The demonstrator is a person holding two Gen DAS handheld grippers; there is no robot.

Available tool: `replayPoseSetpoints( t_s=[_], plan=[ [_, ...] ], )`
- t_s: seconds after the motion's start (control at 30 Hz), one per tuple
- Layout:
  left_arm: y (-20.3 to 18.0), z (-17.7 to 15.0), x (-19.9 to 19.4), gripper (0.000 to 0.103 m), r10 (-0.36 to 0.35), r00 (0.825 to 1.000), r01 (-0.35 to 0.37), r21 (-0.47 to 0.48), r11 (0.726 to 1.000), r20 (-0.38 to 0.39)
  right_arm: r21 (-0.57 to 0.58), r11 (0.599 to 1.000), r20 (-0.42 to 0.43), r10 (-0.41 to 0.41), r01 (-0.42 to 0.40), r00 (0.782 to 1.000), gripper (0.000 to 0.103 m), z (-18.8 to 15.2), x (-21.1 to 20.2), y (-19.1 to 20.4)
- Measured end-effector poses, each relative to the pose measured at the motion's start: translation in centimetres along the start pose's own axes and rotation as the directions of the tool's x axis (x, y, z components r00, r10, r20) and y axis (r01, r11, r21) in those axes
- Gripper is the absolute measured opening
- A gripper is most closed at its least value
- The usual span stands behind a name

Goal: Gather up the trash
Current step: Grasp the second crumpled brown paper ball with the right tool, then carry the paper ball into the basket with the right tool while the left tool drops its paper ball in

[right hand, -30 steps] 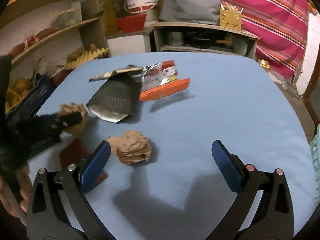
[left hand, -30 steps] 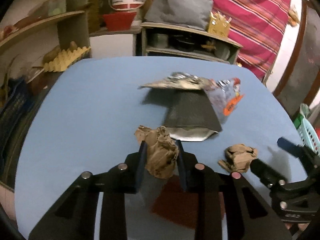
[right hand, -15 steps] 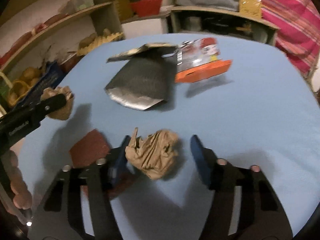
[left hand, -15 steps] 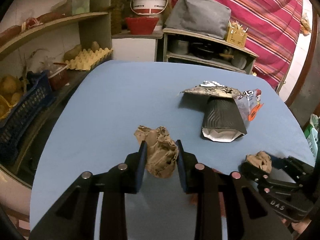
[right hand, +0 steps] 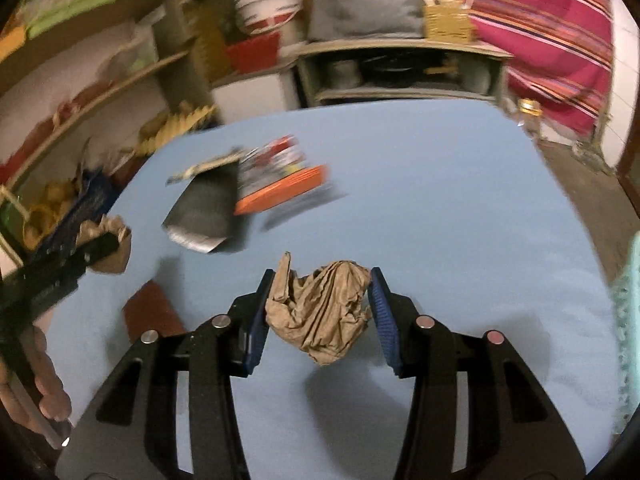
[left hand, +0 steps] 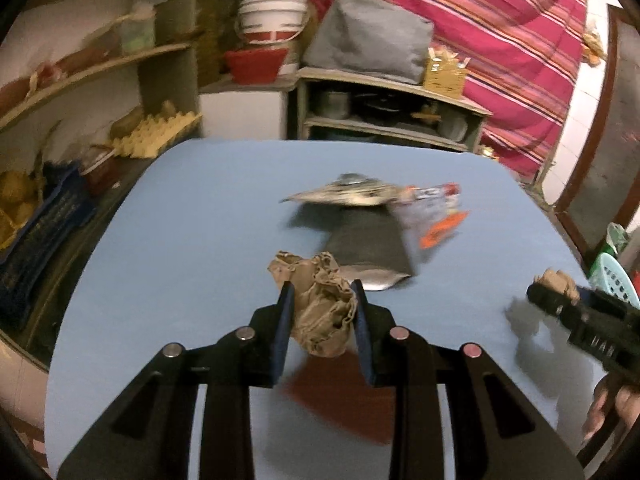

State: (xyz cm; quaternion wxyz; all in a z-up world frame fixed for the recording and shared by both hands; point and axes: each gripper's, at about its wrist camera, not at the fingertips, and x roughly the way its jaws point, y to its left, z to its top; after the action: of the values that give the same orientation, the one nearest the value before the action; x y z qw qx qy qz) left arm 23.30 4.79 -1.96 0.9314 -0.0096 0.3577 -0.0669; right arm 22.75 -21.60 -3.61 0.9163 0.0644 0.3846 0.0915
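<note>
Left hand-held gripper (left hand: 322, 300) is clamped tight on a crumpled brown paper wad (left hand: 320, 312), held above the blue table (left hand: 200, 208). Right hand-held gripper (right hand: 322, 300) has just been closing, and its blue pads now press a second crumpled paper wad (right hand: 320, 312), also above the table. Beyond both wads, a dark pouch (right hand: 208, 208) and an orange wrapper (right hand: 280, 188) lie touching on the table; a red-brown patch (left hand: 344, 400) lies beneath the left wad

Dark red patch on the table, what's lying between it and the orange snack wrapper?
In the right wrist view, the dark grey pouch lies between the red patch and the orange wrapper; otherwise bare blue table.
</note>
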Motion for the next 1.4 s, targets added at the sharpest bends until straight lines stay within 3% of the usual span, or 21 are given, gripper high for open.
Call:
replayPoseSetpoints(
  t_s=[0.33,0.53,0.73,1.07,1.4],
  plan=[
    [-13.4,0.7,-0.9,0.029,-0.127,0.992,0.124,0.094,0.988,0.028,0.085,0.989,0.096,-0.130,0.122,0.987,0.047,-0.4,-8.3,-11.5],
    [-21.8,0.7,-0.4,0.029,-0.206,0.978,0.200,0.150,0.968,0.020,0.149,0.957,0.104,-0.266,0.250,0.958,0.047,-3.0,-12.9,-20.1],
    [-28.2,0.0,-0.3,0.029,-0.252,0.968,0.244,0.205,0.948,0.014,0.224,0.928,0.098,-0.326,0.298,0.940,0.047,-5.6,-16.0,-26.6],
    [-34.9,-0.6,0.4,0.029,-0.289,0.957,0.281,0.247,0.927,-0.004,0.240,0.912,0.094,-0.364,0.334,0.927,0.047,-7.0,-17.3,-29.4],
    [-39.7,-0.8,0.1,0.029,-0.324,0.946,0.312,0.289,0.905,-0.007,0.295,0.906,0.100,-0.344,0.302,0.934,0.051,-6.7,-17.3,-31.2]
  ],
)
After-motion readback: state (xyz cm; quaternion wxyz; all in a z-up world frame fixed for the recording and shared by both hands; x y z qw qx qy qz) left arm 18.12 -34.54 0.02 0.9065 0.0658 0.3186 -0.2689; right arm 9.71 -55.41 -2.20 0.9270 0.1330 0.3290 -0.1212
